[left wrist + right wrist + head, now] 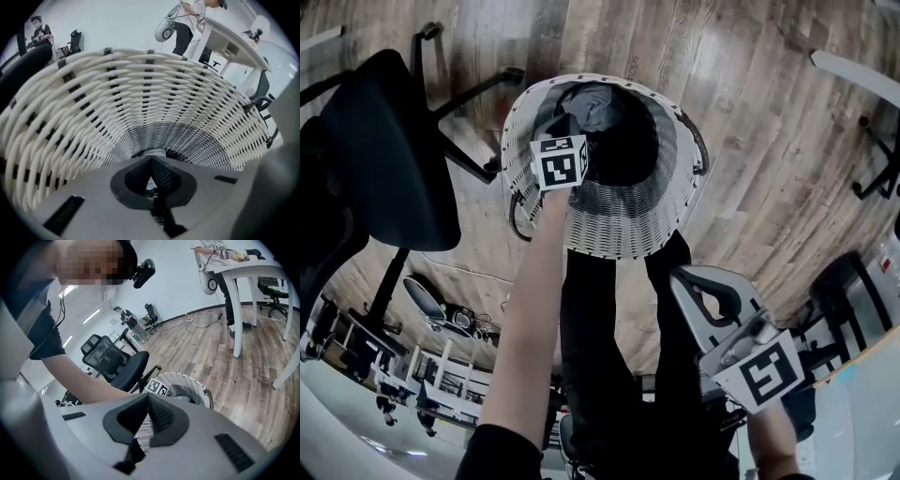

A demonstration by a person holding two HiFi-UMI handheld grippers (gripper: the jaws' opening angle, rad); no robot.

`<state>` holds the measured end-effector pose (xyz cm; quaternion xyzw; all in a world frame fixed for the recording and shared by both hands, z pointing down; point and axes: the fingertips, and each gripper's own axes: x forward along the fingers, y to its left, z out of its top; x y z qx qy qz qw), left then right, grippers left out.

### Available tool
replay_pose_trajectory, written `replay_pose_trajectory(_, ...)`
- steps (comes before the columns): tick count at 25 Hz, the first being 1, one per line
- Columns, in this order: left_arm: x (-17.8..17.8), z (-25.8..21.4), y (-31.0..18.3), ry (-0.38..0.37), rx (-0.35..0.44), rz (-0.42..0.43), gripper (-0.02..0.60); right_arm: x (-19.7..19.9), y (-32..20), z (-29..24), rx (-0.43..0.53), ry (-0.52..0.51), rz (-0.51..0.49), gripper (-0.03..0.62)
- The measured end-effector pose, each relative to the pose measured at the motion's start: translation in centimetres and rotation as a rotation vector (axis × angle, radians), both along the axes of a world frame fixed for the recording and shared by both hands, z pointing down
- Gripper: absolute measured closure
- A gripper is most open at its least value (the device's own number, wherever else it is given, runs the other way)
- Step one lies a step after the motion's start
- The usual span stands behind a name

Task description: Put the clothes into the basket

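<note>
Closest to me, my right gripper (148,397) hangs low at my right side, well short of the basket. Its jaws are pressed together at the tips with nothing between them. Through the gap behind the tips I see only the white weave beyond.

Farther out, my bare forearm (530,319) reaches to the left gripper (151,161), which points steeply down into the basket (619,230). Its marker cube (560,161) sits just inside the near left rim. Those jaws are also closed tip to tip, and I see no cloth pinched in them.

The basket is round, woven of white cord with dark slits between the strands, and it has a dark handle at each side. It stands on the wooden floor (769,141). The clothes lie inside it: a grey garment (592,103) is bunched against the far wall, and a black garment (628,141) fills the middle and right.

Beyond the basket on the left is a dark office chair (389,150), and a white desk (243,273) stands far across the room.
</note>
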<state>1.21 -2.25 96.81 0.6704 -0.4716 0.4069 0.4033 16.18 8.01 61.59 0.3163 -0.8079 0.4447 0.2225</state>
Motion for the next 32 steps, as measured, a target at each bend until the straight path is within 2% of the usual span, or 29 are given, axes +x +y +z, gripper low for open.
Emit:
replay_pose_trajectory(7, -0.1, -5.7, 1.2, 0.029, 0.022, 0.031, 0.571, -1.0, -0.6, -4.2, 0.079, -0.004, 0.005, 0.579)
replay_pose_trajectory(14, 0.0, -11.8, 3.7, 0.049, 0.01, 0.078, 0.571, -0.9, -0.3, -9.9, 0.158, 0.02, 0.006, 0.579)
replay_pose_trajectory(18, 0.4, -15.8, 5.7, 0.073, 0.0, 0.076, 0.571, -0.5, 0.8, -13.2, 0.189, 0.033, -0.006, 0.579)
replay_pose_trajectory(24, 1.5, -21.1, 9.7, 0.083, -0.02, 0.173, 0.571, 0.7, 2.4, -17.0, 0.251, 0.076, -0.038, 0.579)
replay_pose_trajectory(27, 1.7, -24.0, 11.7, 0.099, -0.022, 0.172, 0.571, 2.0, 3.3, -18.5, 0.269, 0.102, -0.015, 0.579)
replay_pose_trajectory(32, 2.2, -29.6, 13.5, 0.104, -0.02, 0.161, 0.571, 3.1, 2.9, -23.0, 0.326, 0.087, 0.028, 0.579)
